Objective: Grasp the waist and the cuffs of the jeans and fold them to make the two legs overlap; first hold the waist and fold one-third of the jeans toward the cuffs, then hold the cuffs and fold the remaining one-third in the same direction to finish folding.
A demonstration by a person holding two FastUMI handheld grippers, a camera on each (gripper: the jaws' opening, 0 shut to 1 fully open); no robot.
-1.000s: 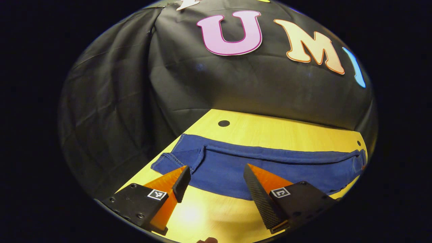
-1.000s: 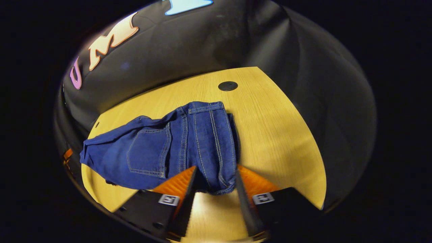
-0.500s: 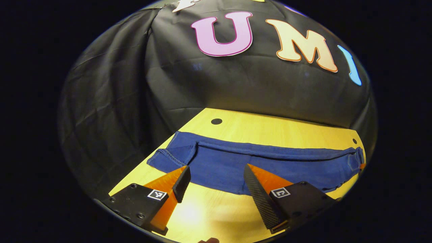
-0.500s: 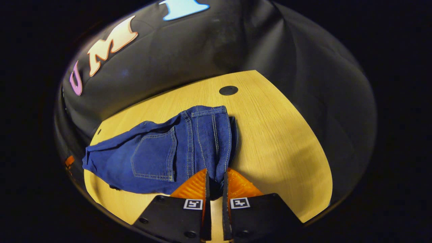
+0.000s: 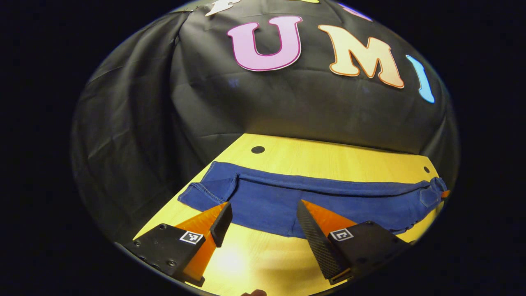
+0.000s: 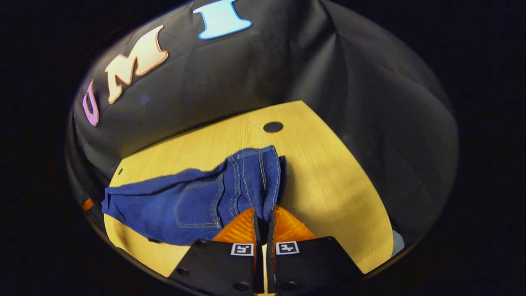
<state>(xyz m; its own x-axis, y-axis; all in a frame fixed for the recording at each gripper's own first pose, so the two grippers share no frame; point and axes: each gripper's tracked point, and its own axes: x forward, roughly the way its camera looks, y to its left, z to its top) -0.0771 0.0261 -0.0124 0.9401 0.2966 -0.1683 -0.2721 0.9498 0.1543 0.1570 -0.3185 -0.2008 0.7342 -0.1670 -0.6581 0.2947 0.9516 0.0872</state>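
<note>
Left gripper view: the left claw (image 5: 263, 216) stands wide open, empty, its fingers hovering over the near edge of the blue denim jeans (image 5: 312, 197), which lie stretched lengthwise across the yellow wooden bench (image 5: 328, 158), cuffs toward the left.

Right gripper view: the right claw (image 6: 263, 218) is closed tight on the near corner of the jeans' (image 6: 197, 197) waist, both fingers pressing the bunched denim. A back pocket faces up; the fabric trails away leftward over the bench (image 6: 337, 181).
</note>
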